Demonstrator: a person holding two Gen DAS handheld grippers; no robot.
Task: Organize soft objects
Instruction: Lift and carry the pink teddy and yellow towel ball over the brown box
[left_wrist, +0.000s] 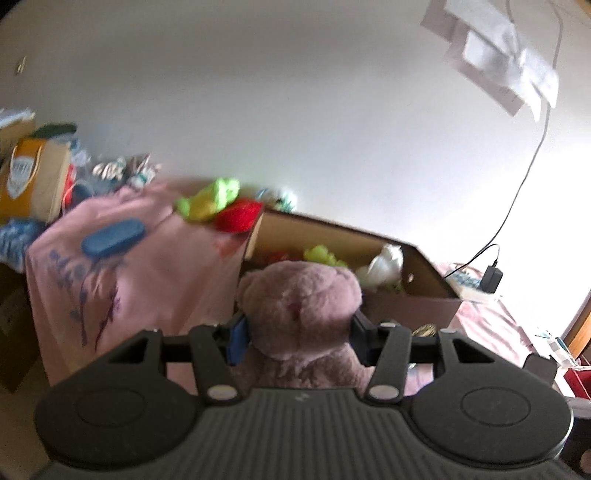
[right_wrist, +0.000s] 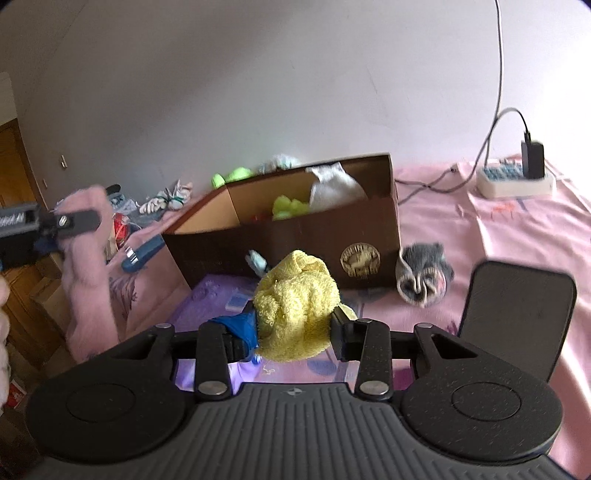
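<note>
While I am looking along the left gripper (left_wrist: 299, 334), its fingers are pinching a mauve plush bear (left_wrist: 301, 306) at the sides, just below the head. The plush is bulging out above and below the pads, so I am judging it as light, very soft and springy; the grip is sinking into the stuffing instead of meeting anything firm. A hold across the narrow neck seems to me the safest place, since the fat head sits above the fingers and ought to stop it sliding down. Beyond the fingertips an open cardboard box (left_wrist: 406, 295) is standing on the pink bedspread (left_wrist: 155, 273), already carrying a yellow-green toy (left_wrist: 321, 254) and a white plush (left_wrist: 384, 264). A green and red plush (left_wrist: 221, 205) is lying beyond the box, to the left of the fingers.

Turning to the right wrist view, the right gripper (right_wrist: 295, 332) is squeezing a yellow knitted bundle (right_wrist: 295, 310) between its fingers, held up above the bed. It is looking limp, loose-looped and near weightless to me; the yarn could snag on a pad edge, so I would be taking it through the bulk, as now, not by a stray corner. Ahead of the fingertips stands the same box, and a grey rolled sock (right_wrist: 424, 277) is lying to the right of them, beside the box.
</note>
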